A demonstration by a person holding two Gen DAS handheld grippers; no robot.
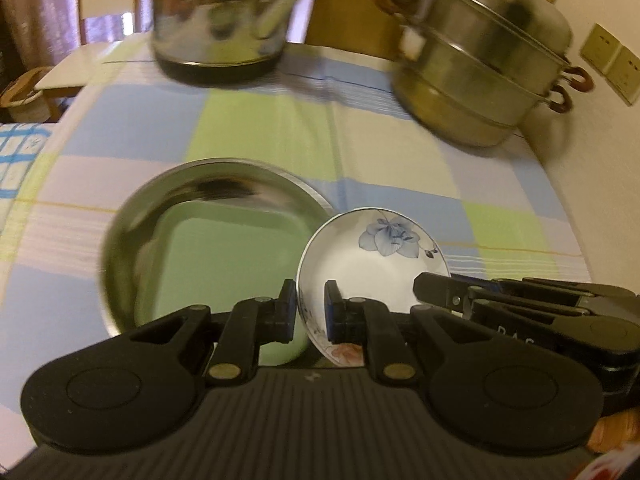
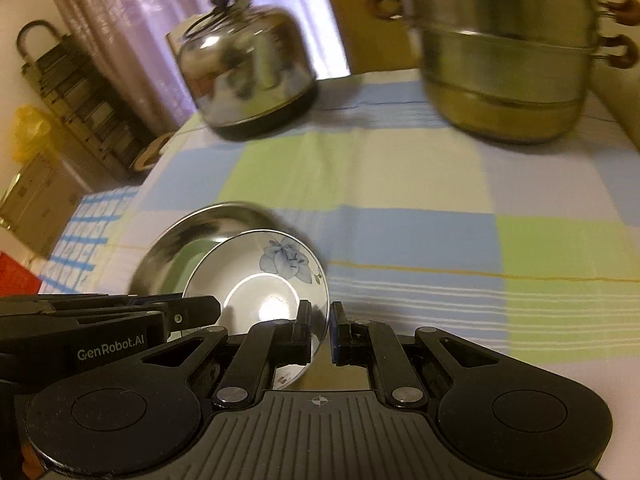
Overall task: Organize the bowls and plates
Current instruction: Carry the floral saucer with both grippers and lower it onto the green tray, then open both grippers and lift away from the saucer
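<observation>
A white bowl (image 1: 372,256) with a blue flower painted inside hangs tilted above the table, held from both sides. My left gripper (image 1: 310,300) is shut on its left rim, one pad inside and one outside. My right gripper (image 2: 320,320) is shut on the opposite rim of the same bowl (image 2: 248,276). Each gripper shows in the other's view: the right gripper (image 1: 440,288) and the left gripper (image 2: 200,308). Just behind and left of the bowl, a round steel plate (image 1: 168,200) lies on the cloth with a pale green square plate (image 1: 224,256) in it. The bowl hides part of the steel plate (image 2: 188,228).
A steel kettle (image 1: 224,20) stands at the far left of the table and a stacked steel steamer pot (image 1: 480,60) at the far right. The checked tablecloth (image 1: 400,152) lies between them. Wall sockets (image 1: 612,60) sit right of the pot. The picture is blurred by motion.
</observation>
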